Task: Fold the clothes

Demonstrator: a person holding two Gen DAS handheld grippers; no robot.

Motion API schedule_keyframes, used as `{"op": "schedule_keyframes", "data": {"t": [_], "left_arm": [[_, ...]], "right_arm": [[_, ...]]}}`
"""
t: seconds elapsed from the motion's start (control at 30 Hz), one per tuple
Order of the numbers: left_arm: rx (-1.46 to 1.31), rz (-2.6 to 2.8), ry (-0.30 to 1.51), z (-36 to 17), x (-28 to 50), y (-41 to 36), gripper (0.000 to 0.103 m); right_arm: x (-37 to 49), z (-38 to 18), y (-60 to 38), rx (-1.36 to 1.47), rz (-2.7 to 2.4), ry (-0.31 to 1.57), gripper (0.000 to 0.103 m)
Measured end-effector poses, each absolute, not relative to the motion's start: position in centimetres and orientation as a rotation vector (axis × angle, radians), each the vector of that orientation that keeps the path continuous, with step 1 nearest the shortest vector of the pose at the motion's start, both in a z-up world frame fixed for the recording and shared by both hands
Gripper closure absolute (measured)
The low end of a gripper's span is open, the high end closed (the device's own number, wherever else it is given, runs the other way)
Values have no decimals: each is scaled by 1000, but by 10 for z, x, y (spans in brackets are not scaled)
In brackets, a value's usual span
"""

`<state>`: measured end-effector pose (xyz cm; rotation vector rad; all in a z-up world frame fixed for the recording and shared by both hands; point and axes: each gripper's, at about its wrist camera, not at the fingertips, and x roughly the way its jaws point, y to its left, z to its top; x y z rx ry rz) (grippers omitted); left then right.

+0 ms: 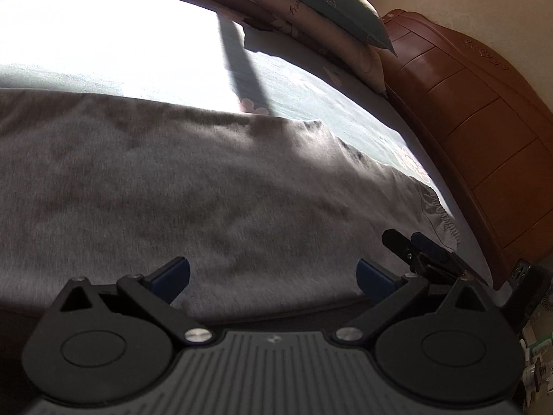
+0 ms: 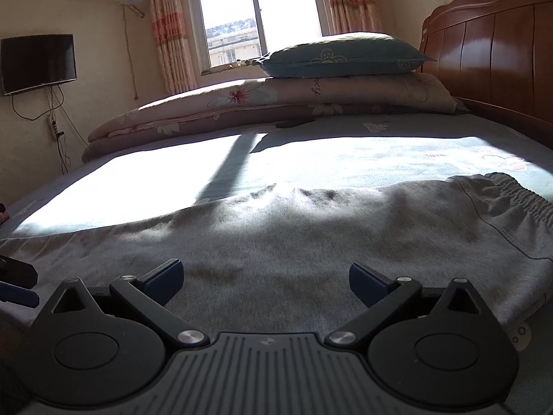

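Note:
Grey sweatpants (image 1: 207, 186) lie spread flat across the near side of the bed, the elastic waistband (image 2: 522, 197) to the right. My left gripper (image 1: 273, 276) hovers low over the near edge of the fabric, jaws wide apart, nothing between them. In the left wrist view the right gripper (image 1: 411, 242) shows at the right, near the waistband (image 1: 442, 218). My right gripper (image 2: 266, 278) is open over the pants (image 2: 293, 235) too, empty. The left gripper's fingers (image 2: 17, 283) poke in at the left edge of the right wrist view.
The light floral bedsheet (image 2: 207, 173) beyond the pants is lit by bright sun. A folded quilt (image 2: 207, 110) and stacked pillows (image 2: 345, 55) lie at the far side. A wooden headboard (image 2: 490, 48) stands to the right. A wall TV (image 2: 38, 62) and window (image 2: 255, 14) are behind.

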<state>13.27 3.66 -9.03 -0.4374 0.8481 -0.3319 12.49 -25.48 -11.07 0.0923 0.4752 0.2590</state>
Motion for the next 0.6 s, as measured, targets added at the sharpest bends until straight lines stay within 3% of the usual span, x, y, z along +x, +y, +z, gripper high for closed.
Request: {"op": "schedule_keyframes", "data": {"t": [0.4,0.6], "left_arm": [[-446,-281,814,-104,110,39,1],[-318,-282,752,-90,111,21,1]], "right_arm": [[108,-132,-254,-141,246,563,0],[94,-128,-246,-210,239,481,0]]}}
